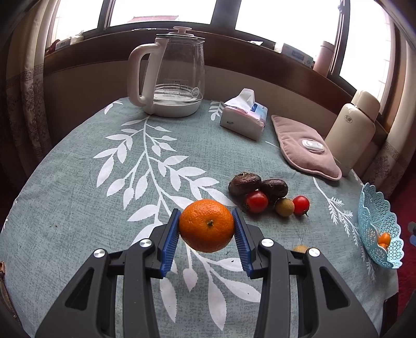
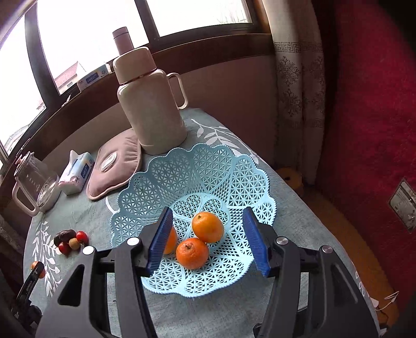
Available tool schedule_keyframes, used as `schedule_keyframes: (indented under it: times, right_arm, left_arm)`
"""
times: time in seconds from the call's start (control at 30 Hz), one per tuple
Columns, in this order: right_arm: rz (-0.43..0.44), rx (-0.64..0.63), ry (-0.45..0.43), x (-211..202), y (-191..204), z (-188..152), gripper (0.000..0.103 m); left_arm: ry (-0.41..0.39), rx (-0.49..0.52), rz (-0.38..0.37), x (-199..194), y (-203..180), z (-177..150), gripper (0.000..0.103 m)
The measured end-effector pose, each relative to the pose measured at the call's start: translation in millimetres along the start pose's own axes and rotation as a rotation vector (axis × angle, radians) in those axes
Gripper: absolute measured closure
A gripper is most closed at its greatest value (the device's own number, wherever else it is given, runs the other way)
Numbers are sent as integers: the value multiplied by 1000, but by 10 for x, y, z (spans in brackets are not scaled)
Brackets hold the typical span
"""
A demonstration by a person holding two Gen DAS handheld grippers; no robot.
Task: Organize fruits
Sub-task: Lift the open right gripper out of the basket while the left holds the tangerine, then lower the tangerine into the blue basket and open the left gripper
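Orange [image 1: 207, 225] sits at lower centre, pinched off the surface [image 1: 78, 208] by your left tongs [image 1: 207, 228]. Transfer step: carry it to the basket [image 2: 208, 166]. Your right tongs [image 2: 208, 240] hang spread above it, holding nothing.

Round table [image 1: 78, 166] covered by grey-green leaf-print cloth. Behind table, dark wooden sill [image 1: 260, 56] and large windows [image 1: 286, 18], overexposed by daylight. Patterned curtains [image 2: 299, 85] hung beside table's far corner. Red wall [image 2: 369, 104] seen right of table, wooden floor [image 2: 345, 228] below.
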State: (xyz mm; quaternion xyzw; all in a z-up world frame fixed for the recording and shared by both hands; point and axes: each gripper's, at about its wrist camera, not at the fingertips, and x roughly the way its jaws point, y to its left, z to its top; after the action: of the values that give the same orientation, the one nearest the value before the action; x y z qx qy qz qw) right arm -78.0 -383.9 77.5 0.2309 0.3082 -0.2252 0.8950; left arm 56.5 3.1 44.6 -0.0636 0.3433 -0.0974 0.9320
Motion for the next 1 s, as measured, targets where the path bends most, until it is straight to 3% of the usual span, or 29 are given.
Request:
schedule_keyframes:
  times: [0.43, 0.7, 0.87, 1.0]
  right_arm:
    - [77, 68, -16, -40, -266, -56, 40]
    - [114, 85, -19, -68, -429, -84, 40]
    - [136, 93, -30, -95, -479, -63, 39]
    - [149, 102, -50, -119, -499, -50, 32]
  left_arm:
    - [15, 117, -73, -132, -630, -24, 62]
    - [83, 141, -222, -117, -1056, 7, 62]
    - [112, 181, -260, -88, -1338, -28, 62]
    - [109, 240, -288, -113, -1604, -51, 62]
